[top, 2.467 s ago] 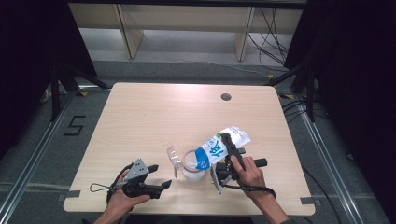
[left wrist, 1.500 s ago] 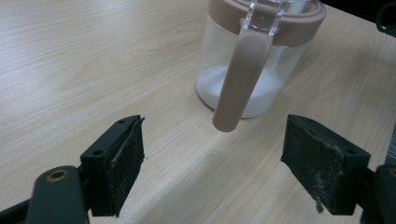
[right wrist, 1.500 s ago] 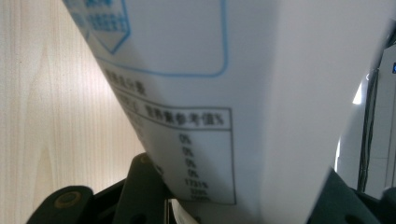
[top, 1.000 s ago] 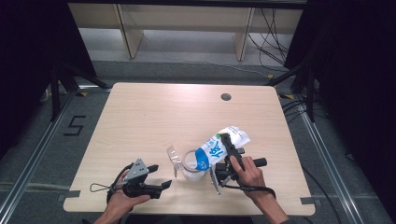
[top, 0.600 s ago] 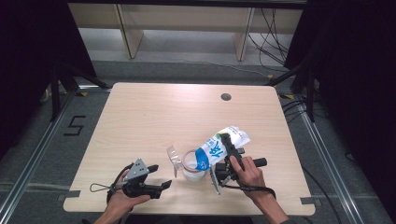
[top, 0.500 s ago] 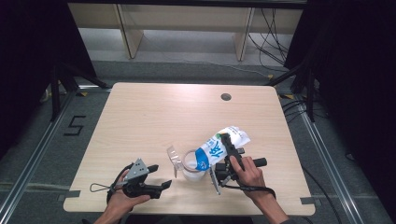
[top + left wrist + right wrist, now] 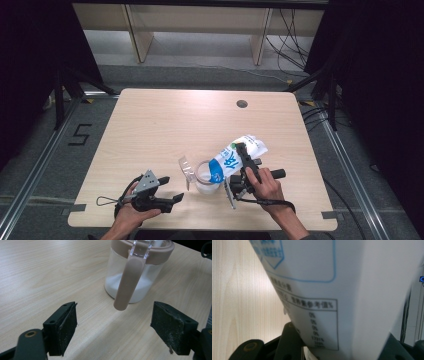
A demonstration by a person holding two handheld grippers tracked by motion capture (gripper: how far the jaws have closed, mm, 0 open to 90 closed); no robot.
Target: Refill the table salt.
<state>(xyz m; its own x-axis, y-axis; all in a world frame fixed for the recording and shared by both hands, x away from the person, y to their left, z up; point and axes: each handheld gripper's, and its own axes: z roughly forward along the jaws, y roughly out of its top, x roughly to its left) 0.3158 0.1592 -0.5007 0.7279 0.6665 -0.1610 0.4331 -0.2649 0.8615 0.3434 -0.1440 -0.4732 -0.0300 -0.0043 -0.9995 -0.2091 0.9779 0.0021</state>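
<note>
White bag [image 7: 352, 290] shows blue-boxed print, "0%".

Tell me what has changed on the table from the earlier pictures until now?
Nothing has visibly changed. The right gripper still holds the white and blue bag tilted over the open jar, and the left gripper still rests open near the jar, holding nothing.

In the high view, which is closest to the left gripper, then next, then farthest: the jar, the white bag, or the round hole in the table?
1. Jar, just right of the left gripper.
2. White bag, farther right, held by the right gripper.
3. Round hole, near the table's far edge.
</note>
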